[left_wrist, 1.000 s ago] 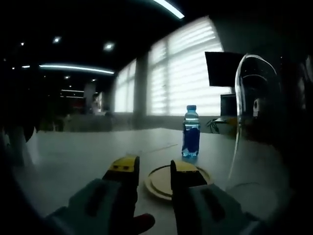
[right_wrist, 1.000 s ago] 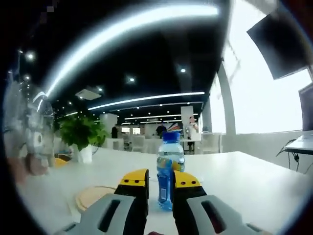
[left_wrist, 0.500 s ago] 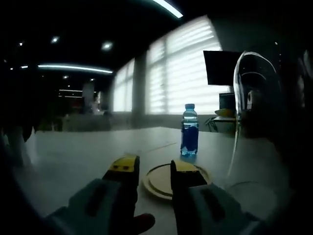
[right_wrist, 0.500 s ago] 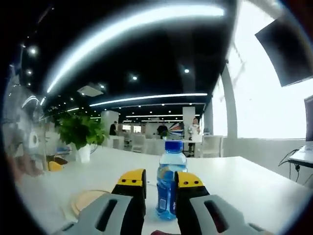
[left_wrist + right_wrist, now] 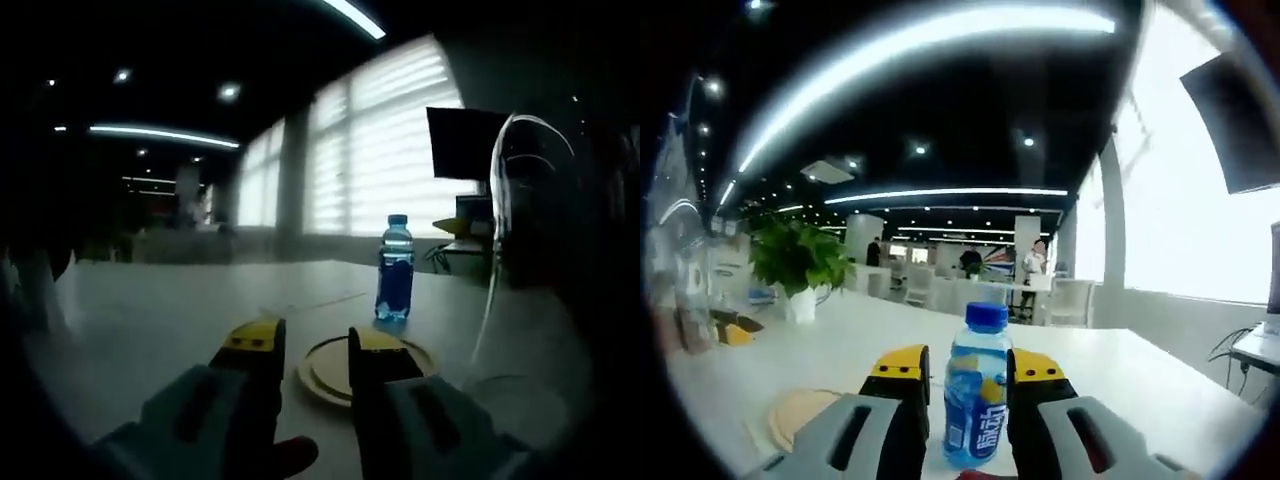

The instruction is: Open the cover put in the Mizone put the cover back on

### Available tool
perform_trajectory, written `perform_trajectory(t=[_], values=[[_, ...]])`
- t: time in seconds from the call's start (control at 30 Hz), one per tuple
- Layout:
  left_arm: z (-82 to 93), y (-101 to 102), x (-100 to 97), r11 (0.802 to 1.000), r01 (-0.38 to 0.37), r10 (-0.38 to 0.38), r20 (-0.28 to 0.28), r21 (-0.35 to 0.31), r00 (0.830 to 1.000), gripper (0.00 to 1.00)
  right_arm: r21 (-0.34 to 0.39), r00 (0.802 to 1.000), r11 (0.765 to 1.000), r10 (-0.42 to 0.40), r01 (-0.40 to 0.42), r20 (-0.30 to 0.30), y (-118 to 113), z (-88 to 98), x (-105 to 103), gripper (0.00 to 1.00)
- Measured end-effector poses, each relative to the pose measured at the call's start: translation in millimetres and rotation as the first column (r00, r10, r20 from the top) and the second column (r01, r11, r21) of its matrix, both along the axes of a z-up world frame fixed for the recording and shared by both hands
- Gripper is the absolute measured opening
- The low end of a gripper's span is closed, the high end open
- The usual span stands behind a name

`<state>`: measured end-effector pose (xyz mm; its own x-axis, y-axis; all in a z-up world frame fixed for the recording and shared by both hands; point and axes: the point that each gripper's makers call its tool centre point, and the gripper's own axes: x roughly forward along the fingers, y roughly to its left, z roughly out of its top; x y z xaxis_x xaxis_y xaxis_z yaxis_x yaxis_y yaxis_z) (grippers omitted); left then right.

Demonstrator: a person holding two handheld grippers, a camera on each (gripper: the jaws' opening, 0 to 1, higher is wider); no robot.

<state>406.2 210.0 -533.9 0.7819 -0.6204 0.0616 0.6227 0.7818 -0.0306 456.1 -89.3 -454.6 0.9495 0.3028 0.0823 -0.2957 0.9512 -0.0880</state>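
Note:
The Mizone bottle [image 5: 975, 400], blue label and blue cap, stands upright on the white table, right in front of my right gripper [image 5: 968, 372]. That gripper is open, with one yellow-tipped jaw on each side of the bottle; I cannot tell if they touch it. In the left gripper view the same bottle [image 5: 395, 272] stands beyond a round wooden base [image 5: 330, 372]. My left gripper [image 5: 314, 345] is open and empty, low over the near rim of the base. The clear dome cover [image 5: 525, 250] stands on the table to the right of the base.
The wooden base [image 5: 790, 418] lies left of the bottle in the right gripper view. A potted plant [image 5: 795, 265] stands further left on the white table [image 5: 150, 320]. A dark monitor [image 5: 460, 140] and bright windows are behind the bottle.
My right gripper has moved closer to the bottle, which now looms larger between its jaws, and the jaws have spread slightly. The left gripper has hardly moved.

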Motion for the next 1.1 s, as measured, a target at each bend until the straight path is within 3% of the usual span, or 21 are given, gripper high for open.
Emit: perform_trajectory(t=[0.4,0.8,1.1], values=[[-7.9,-11.5,-7.2,0.997,0.040,-0.040,0.003,0.060,0.999,0.19,0.006,1.000,1.000,-0.004,0.004,-0.004,4.5,8.9,17.0,0.23],[-5.7,-9.7,-6.9,0.998,0.047,-0.047,-0.002,0.033,0.999,0.19,0.012,1.000,1.000,0.011,-0.011,-0.021,13.1,22.5,45.3,0.25],[-7.0,-9.7,-6.4,0.998,0.049,-0.049,-0.006,0.033,0.999,0.19,0.029,0.998,1.000,-0.008,0.010,-0.058,7.2,19.7,67.4,0.26]])
